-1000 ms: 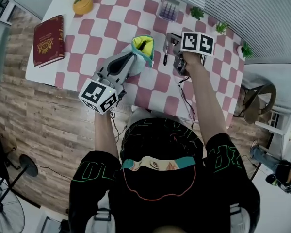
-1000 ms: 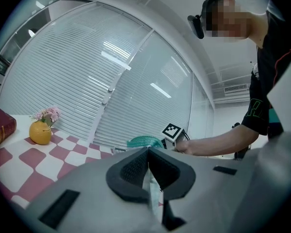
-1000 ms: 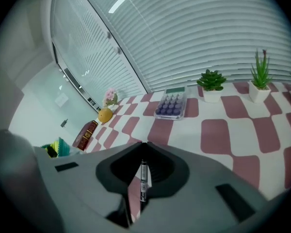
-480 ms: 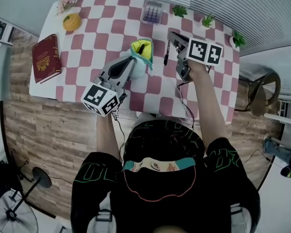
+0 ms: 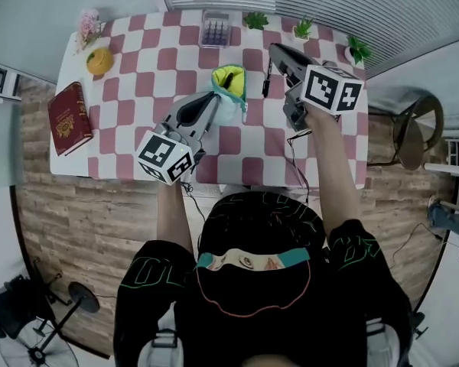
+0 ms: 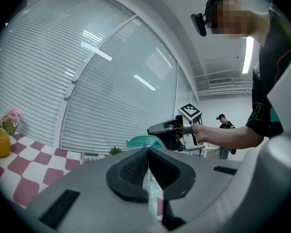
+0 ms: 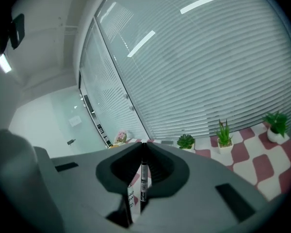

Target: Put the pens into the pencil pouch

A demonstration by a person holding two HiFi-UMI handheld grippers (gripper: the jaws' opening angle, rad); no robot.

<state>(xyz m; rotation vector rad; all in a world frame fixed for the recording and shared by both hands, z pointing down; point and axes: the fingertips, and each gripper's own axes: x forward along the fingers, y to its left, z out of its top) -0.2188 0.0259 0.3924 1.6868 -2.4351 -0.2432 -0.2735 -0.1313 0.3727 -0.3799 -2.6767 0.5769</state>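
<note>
A teal pencil pouch (image 5: 231,84) with a yellow lining stands open-mouthed at the middle of the checkered table (image 5: 138,67). My left gripper (image 5: 216,100) is shut on its near edge. In the left gripper view the pale fabric (image 6: 150,188) is pinched between the jaws (image 6: 148,150), and the teal rim (image 6: 144,141) shows just beyond them. My right gripper (image 5: 275,50) hovers right of the pouch, shut on a black pen (image 5: 265,80) that hangs tip down. The right gripper view shows that labelled pen (image 7: 143,178) upright between the closed pads (image 7: 143,147).
A red book (image 5: 65,118) lies at the table's left edge, with an orange ornament (image 5: 99,60) and pink flowers (image 5: 87,23) behind it. A lilac box (image 5: 216,29) and small potted plants (image 5: 255,20) (image 5: 358,50) line the far edge. A chair (image 5: 409,132) stands right.
My right gripper has risen off the table with the pen in it. The left gripper has shifted farther across the table, still holding the pouch.
</note>
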